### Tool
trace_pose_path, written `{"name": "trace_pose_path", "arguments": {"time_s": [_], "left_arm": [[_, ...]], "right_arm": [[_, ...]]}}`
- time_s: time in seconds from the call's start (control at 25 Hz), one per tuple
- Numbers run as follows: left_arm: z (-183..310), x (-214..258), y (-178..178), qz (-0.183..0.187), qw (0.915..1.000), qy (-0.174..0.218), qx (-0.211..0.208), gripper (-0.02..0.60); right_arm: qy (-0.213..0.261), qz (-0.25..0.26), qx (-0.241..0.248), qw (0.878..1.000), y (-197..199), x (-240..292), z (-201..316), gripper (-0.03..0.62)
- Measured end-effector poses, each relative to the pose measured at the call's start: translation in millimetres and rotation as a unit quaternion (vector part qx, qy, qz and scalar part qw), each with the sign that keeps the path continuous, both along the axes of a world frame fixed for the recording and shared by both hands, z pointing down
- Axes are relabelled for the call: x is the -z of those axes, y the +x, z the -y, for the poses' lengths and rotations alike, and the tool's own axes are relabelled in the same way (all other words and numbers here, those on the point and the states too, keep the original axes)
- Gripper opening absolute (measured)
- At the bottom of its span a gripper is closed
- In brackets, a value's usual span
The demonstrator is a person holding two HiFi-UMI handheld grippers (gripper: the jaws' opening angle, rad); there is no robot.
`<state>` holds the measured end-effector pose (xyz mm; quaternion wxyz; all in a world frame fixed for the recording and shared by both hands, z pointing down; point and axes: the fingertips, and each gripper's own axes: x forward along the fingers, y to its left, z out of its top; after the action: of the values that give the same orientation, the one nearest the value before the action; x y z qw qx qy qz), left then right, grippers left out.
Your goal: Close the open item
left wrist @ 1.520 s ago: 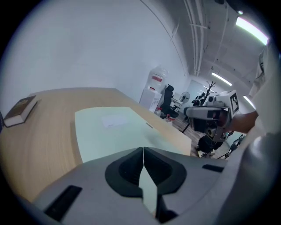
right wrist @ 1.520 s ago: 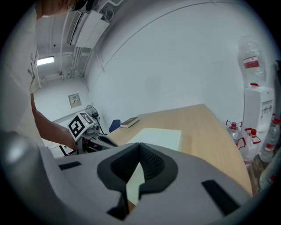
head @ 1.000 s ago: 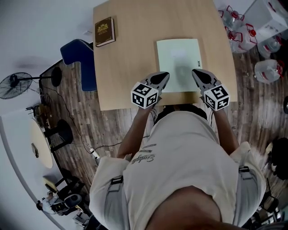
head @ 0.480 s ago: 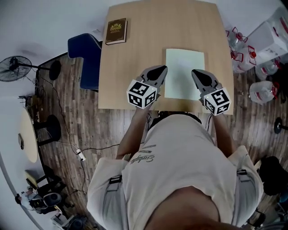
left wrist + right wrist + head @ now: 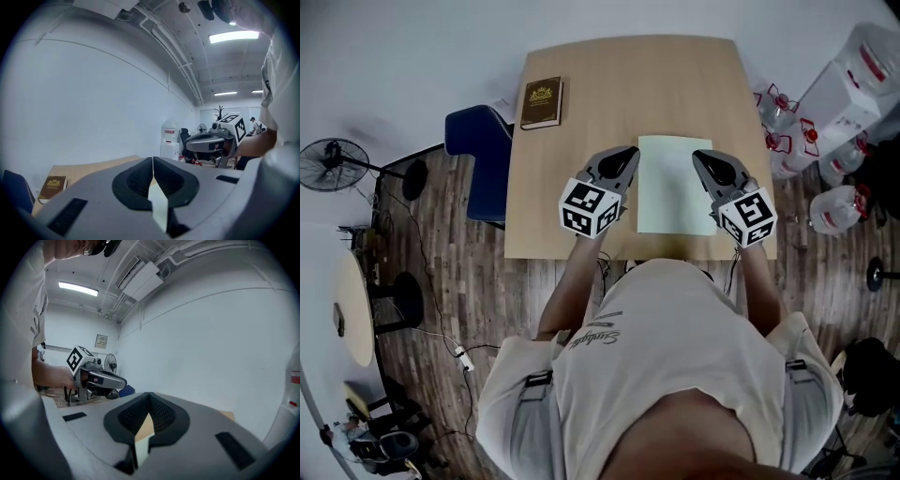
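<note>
Flat pale green rectangular folder (image 5: 675, 185): laid shut on the light wooden desk (image 5: 581, 112), near its front edge. Left claw (image 5: 628, 152) is held at its 9 o'clock, right claw (image 5: 701, 156) at 3 o'clock; both are pressed together, nothing gripped. Small brown hardcover book (image 5: 542, 102) is set at 10 o'clock.

The pale green book (image 5: 676, 184) lies flat, seemingly closed, near the table (image 5: 581, 112) front edge.

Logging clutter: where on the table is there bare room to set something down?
Bare: the far half of the table, right of the brown book and beyond the pale green folder. Crowded: the near edge, where the left tool and right tool flank the folder.
</note>
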<state>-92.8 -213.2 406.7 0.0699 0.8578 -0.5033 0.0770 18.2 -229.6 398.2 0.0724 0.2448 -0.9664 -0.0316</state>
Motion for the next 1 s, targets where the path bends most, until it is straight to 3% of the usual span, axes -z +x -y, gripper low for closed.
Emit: {"name": "trace_pose_path", "arguments": {"time_s": [0.28,0.72,1.0], "left_arm": [[10.3,36.9,-9.5,0.019,0.9991,0.039,0.0,0.015],[11.5,92.8,-34.5,0.006,0.9944,0.099,0.037,0.015],[15.0,105.0,-43.3,0.005,0.9911,0.12,0.057,0.015]], "right_arm": [[0.03,0.027,-0.025,0.999,8.1,31.6,11.6,-0.005],[0.073,0.059,-0.049,0.994,18.4,77.4,14.1,-0.005],[0.099,0.088,-0.073,0.988,28.8,103.3,18.2,-0.005]]}}
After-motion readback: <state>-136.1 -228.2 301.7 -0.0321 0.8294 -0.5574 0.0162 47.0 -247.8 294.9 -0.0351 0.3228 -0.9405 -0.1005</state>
